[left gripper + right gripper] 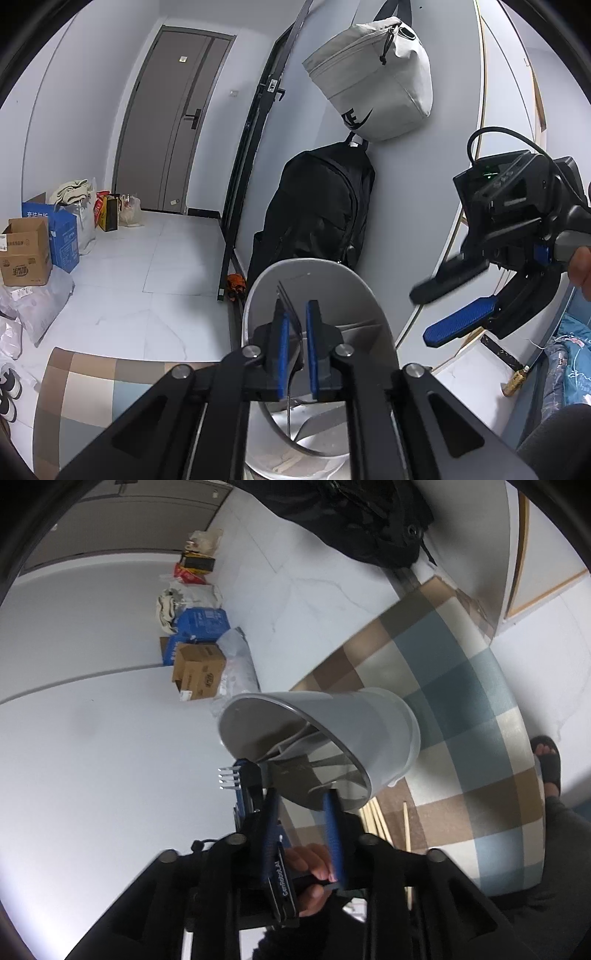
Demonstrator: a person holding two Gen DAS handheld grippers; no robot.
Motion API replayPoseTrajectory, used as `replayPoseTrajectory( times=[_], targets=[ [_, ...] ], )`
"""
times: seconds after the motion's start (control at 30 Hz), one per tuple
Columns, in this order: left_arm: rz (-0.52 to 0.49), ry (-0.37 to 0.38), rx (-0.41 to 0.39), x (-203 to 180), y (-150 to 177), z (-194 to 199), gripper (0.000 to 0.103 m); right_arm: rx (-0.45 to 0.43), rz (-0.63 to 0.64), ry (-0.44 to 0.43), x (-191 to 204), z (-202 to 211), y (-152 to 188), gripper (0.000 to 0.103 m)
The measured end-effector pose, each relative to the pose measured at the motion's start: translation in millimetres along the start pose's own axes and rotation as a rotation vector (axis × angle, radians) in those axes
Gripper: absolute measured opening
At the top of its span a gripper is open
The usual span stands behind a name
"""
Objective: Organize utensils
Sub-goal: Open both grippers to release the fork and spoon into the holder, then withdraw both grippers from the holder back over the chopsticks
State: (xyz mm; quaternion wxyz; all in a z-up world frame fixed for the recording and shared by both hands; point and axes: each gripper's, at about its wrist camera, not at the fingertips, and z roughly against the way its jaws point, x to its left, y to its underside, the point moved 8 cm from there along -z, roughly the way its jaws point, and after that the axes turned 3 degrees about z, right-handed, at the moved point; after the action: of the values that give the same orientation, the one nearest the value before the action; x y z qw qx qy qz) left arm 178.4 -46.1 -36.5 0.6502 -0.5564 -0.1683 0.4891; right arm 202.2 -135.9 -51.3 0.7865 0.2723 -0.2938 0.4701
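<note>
The left gripper pinches a metal fork between its blue pads, tines pointing up and away, directly over the open mouth of a grey utensil holder. The holder (divided inside by thin partitions) stands on a checked tablecloth, near the table's edge. In the right wrist view the fork's tines poke out beside the holder's rim. The right gripper hovers apart to the right, fingers spread and gripping nothing. Wooden chopsticks lie on the cloth just beside the holder's base. A black backpack leans against the wall behind.
</note>
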Motion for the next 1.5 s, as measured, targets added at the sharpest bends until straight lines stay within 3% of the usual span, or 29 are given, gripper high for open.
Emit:
replayPoseTrajectory(
  times=[0.07, 0.1, 0.13, 0.37, 0.5, 0.57, 0.63, 0.77, 0.9, 1.13, 1.3, 1.5],
  targets=[
    [0.017, 0.007, 0.008, 0, -2, 2, 0.031, -0.020, 0.015, -0.011, 3, 6, 0, 0.034],
    [0.030, 0.010, 0.005, 1, -4, 4, 0.046, -0.036, 0.019, -0.015, 3, 11, 1, 0.036],
    [0.044, 0.016, -0.003, 1, -6, 6, 0.052, -0.043, 0.022, -0.018, 3, 13, 1, 0.041],
    [0.063, 0.030, 0.016, -2, -11, 9, 0.052, -0.158, 0.123, 0.005, 3, 44, 4, 0.048],
    [0.081, 0.016, 0.017, -1, -14, 15, 0.052, -0.278, 0.209, 0.020, 1, 69, 8, 0.064],
    [0.080, -0.003, 0.026, 0, -18, 21, 0.057, -0.352, 0.263, 0.026, -1, 83, 13, 0.069],
    [0.090, -0.042, 0.046, 4, -20, 28, 0.070, -0.418, 0.309, 0.032, -7, 94, 19, 0.073],
    [0.106, -0.045, 0.045, 4, -25, 50, 0.071, -0.505, 0.364, 0.041, -23, 103, 32, 0.075],
    [0.065, -0.124, 0.068, -3, -23, 64, 0.080, -0.576, 0.457, 0.051, -30, 103, 49, 0.084],
    [0.083, -0.230, 0.130, -4, 3, 88, 0.081, -0.692, 0.623, 0.019, -34, 91, 91, 0.102],
    [0.080, -0.334, 0.109, -2, 12, 106, 0.085, -0.741, 0.688, 0.029, -37, 82, 111, 0.103],
    [0.047, -0.420, 0.108, -3, 28, 115, 0.094, -0.731, 0.768, 0.081, -38, 66, 128, 0.103]
  ],
)
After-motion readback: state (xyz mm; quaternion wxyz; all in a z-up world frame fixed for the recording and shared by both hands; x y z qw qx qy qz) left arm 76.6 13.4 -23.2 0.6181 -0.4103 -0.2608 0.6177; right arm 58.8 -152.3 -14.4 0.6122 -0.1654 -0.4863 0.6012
